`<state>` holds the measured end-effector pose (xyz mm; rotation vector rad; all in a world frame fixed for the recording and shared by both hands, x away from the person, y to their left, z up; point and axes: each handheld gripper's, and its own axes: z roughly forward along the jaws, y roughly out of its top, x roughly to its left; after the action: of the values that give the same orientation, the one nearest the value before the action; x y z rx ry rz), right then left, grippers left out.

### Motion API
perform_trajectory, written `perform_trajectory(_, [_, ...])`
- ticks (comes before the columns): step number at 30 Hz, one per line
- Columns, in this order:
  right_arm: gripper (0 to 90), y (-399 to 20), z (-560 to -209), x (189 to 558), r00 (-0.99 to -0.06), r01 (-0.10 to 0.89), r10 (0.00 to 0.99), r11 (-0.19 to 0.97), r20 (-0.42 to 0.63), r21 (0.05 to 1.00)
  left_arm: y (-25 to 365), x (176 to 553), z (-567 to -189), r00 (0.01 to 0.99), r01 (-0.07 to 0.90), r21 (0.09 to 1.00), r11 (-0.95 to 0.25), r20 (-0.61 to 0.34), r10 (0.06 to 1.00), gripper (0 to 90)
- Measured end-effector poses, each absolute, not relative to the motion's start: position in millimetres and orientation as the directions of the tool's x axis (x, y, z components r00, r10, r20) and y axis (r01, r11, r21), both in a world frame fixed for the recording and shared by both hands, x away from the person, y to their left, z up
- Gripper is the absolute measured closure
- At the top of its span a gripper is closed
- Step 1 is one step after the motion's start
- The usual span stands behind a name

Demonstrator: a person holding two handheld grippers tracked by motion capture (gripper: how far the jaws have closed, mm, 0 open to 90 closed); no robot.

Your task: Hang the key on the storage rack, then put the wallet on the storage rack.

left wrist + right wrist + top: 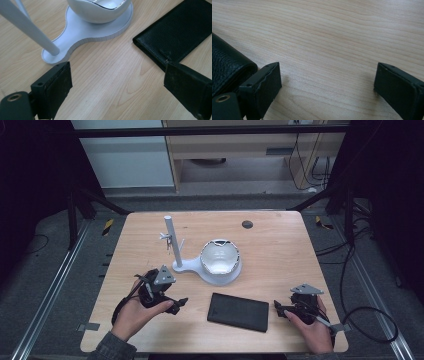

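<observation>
A black leather case (238, 311) lies flat near the table's front edge, between my two grippers. My left gripper (180, 304) rests low to the left of it, open, with bare wood between its jaws; the left gripper view has the case (175, 35) at upper right. My right gripper (276, 308) sits just right of the case, open, and its left jaw stands beside the case's edge (227, 67). A white stand (210, 270) with an upright post (169, 237) carries a white bowl (220, 256) behind the case.
The wooden table (270, 245) has a small dark round hole (247, 224) near its far edge. Black cables (350, 270) trail on the floor to the right. Metal frame rails run along both sides of the table.
</observation>
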<state>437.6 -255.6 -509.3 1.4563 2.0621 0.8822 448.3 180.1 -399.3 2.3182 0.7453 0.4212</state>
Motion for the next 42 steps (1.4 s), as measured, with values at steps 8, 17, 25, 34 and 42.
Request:
perform_trajectory(8, [8.2, -256, -501, 428, -0.341, 0.604, 0.94, 0.238, -0.022, 0.76, 161, 437, -410, 0.824, 0.352, 0.671, -0.653, 0.109, 0.556, 8.6])
perform_trajectory(17, [7.0, -252, -497, 419, -0.4, 0.586, 0.916, 0.264, -0.01, 0.766, 135, 429, -431, 0.87, 0.315, 0.647, -0.694, 0.096, 0.484, 13.2])
perform_trajectory(25, [15.2, -251, -494, 416, -0.432, 0.569, 0.902, 0.28, -0.009, 0.774, 129, 429, -446, 0.886, 0.328, 0.632, -0.702, 0.051, 0.461, 34.3])
perform_trajectory(34, [16.2, -250, -495, 415, -0.441, 0.569, 0.898, 0.292, -0.015, 0.769, 120, 421, -464, 0.918, 0.319, 0.575, -0.753, 0.01, 0.397, 51.3])
perform_trajectory(42, [17.9, -250, -495, 415, -0.437, 0.568, 0.899, 0.288, -0.014, 0.771, 120, 425, -469, 0.922, 0.327, 0.539, -0.776, -0.004, 0.386, 77.5])
